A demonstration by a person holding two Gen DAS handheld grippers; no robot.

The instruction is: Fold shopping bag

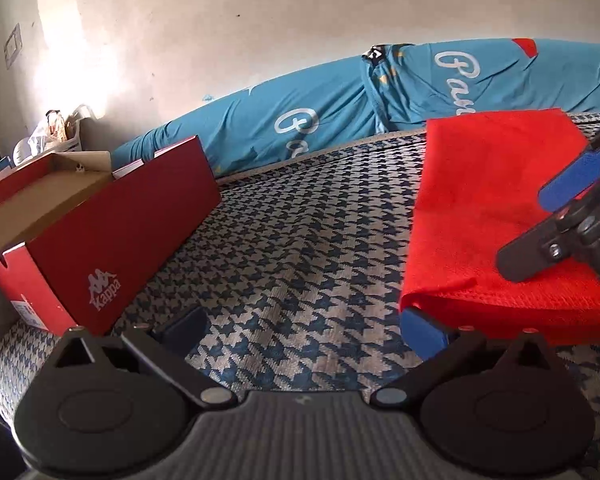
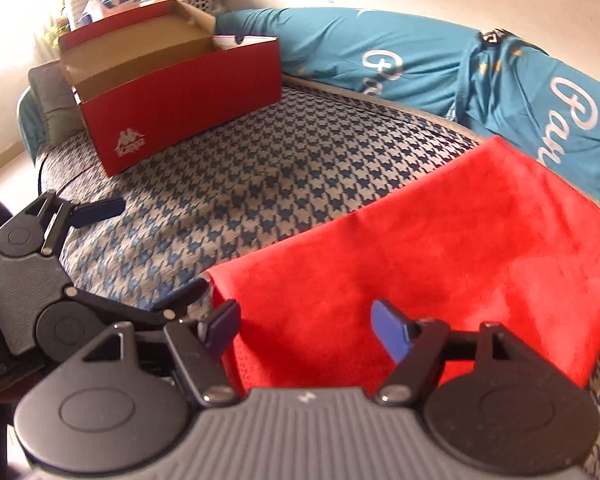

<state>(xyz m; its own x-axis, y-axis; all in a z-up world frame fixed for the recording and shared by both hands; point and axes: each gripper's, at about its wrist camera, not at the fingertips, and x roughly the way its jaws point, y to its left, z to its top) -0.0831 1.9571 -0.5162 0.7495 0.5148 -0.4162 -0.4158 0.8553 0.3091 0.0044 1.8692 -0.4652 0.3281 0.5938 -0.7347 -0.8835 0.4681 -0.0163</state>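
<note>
On the bed's houndstooth cover (image 2: 260,168) lies the red shopping bag (image 2: 440,280), spread flat and already doubled over, its folded edge running along the side nearest my left gripper. Behind it, along the wall, sits a blue pillow (image 1: 300,120) with white script lettering, and further left an open red shoe box (image 2: 172,92) stands on the same cover, well apart from the bag.

My left gripper (image 1: 304,328) is low over the cover with its jaws spread wide. One blue fingertip (image 1: 424,328) is tucked just under the near corner of the bag, where the cloth drapes over it; the other fingertip (image 1: 184,328) is over bare cover, clear of the cloth. Nothing is pinched between them.

My right gripper (image 2: 306,330) hangs over the near end of the bag, pointing down at the red cloth. Its jaws stand apart, partly spread, with only the bag's surface showing beneath the gap. From the left view I see it above the bag's right side, not clamping any cloth.
</note>
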